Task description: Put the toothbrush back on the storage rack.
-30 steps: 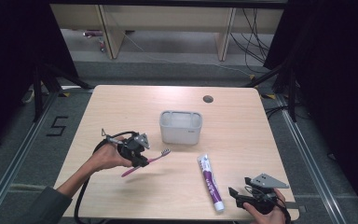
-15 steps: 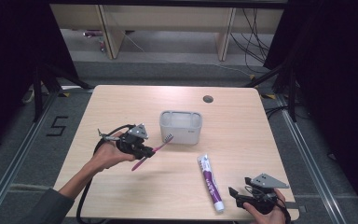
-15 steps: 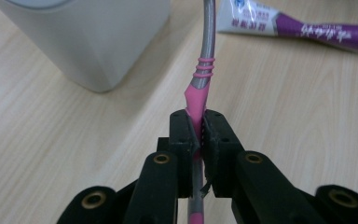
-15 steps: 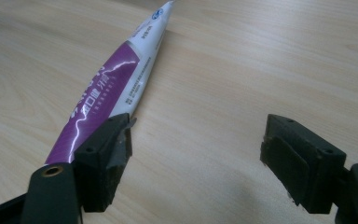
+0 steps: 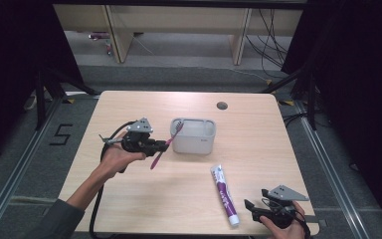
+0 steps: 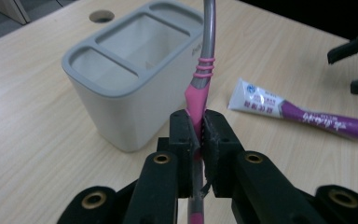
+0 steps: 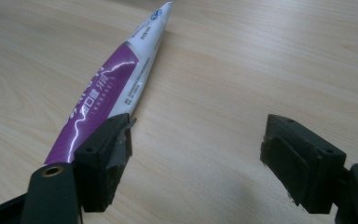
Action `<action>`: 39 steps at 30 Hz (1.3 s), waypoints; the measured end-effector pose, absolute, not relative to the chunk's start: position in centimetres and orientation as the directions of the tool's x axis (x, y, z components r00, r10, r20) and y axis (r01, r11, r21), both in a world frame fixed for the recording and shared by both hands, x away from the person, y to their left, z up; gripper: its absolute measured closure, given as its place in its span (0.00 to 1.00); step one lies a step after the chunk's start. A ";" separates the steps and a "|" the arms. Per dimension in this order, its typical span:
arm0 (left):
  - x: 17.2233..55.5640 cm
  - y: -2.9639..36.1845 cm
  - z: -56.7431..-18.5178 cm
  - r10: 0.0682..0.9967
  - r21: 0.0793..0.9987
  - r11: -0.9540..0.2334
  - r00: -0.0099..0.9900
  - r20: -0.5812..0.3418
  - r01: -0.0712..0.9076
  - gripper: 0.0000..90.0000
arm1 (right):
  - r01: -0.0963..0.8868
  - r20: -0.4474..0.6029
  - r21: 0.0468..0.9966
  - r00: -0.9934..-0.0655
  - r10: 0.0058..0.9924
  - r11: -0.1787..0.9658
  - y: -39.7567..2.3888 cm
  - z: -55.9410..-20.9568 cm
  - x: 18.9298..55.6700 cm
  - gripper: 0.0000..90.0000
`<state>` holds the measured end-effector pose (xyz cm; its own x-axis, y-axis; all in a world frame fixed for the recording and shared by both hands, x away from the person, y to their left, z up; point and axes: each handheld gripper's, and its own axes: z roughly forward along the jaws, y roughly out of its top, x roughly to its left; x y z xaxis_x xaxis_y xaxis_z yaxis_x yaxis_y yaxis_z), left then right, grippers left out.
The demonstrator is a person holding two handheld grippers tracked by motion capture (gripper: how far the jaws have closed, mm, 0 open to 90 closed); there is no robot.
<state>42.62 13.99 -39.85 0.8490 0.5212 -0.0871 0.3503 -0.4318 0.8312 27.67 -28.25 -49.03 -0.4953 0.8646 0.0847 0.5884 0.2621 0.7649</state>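
Observation:
My left gripper point(image 5: 162, 145) point(image 6: 196, 130) is shut on a pink and grey toothbrush point(image 5: 165, 146) point(image 6: 200, 79), held above the table with the brush head up at the left rim of a grey holder point(image 5: 194, 135) point(image 6: 130, 79) that has three compartments. A purple and white toothpaste tube point(image 5: 225, 194) point(image 6: 303, 116) point(image 7: 107, 88) lies flat at the front right. My right gripper point(image 5: 251, 208) point(image 7: 196, 144) rests open near the front edge, its left jaw beside the tube's purple end and nothing between its pads.
The wooden table point(image 5: 258, 149) has a round cable hole point(image 5: 222, 105) at the back right. Black cable point(image 5: 97, 209) trails from my left gripper over the front edge. Shelving and cables stand on the floor behind the table.
My left gripper has risen and moved right toward the holder, tilting the toothbrush from flat to steep so its head now reaches the holder's left rim. The right gripper has stayed put.

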 end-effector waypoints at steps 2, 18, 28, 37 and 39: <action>42.7 14.0 -39.7 0.533 0.845 -0.407 0.841 -0.090 0.348 0.91 | 0.589 0.086 0.764 -0.495 0.865 0.261 -28.3 -49.0 27.7 0.27; 44.0 13.7 -38.7 0.578 0.894 -0.292 0.807 -0.119 0.341 0.91 | 0.586 0.085 0.766 -0.497 0.863 0.263 -28.3 -49.1 27.7 0.28; 45.1 12.9 -37.3 0.610 0.906 -0.260 0.784 -0.116 0.336 0.91 | 0.584 0.085 0.770 -0.494 0.865 0.257 -28.3 -49.1 27.7 0.28; 46.1 11.9 -36.1 0.634 0.912 -0.243 0.766 -0.109 0.331 0.91 | 0.587 0.089 0.768 -0.494 0.865 0.256 -28.3 -49.1 27.7 0.28; 46.5 11.6 -35.9 0.645 0.914 -0.229 0.756 -0.115 0.335 0.91 | 0.603 0.110 0.761 -0.485 0.868 0.240 -28.2 -49.1 27.6 0.28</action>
